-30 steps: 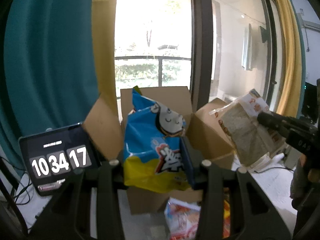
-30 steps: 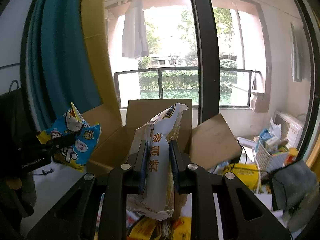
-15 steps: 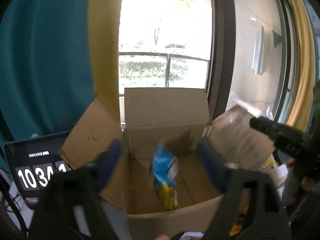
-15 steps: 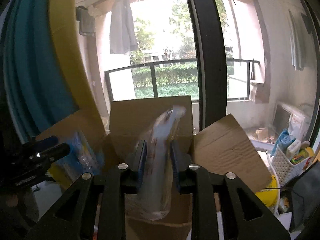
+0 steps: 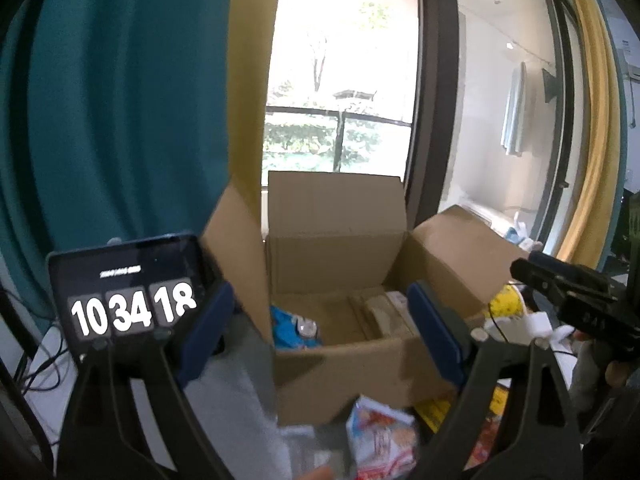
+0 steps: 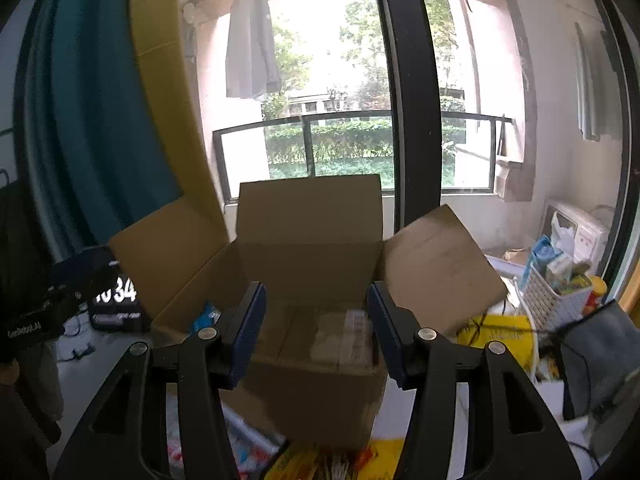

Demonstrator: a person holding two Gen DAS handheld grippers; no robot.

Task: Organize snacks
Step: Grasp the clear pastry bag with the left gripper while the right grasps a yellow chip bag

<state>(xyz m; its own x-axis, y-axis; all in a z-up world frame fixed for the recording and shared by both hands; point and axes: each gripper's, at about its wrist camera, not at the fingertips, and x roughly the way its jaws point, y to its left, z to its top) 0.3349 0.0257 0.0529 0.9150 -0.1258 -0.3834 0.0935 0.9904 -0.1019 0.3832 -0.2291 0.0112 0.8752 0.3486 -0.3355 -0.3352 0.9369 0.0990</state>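
Both grippers empty, jaws apart: left gripper (image 5: 320,328), right gripper (image 6: 316,332). Blue chip bag (image 5: 294,328) and pale packet (image 5: 390,308) lie in the cardboard box (image 5: 340,364). Next snack pack (image 5: 380,436) sits lower centre, before the box, nearest left gripper.

Left gripper (image 5: 320,332): black triangulated frame, dark blue finger pads (image 5: 204,330), round silver screws; right gripper (image 6: 316,330): same black cut-out arms, blue pads, silver screws; white lettering on black housing, partly unreadable.
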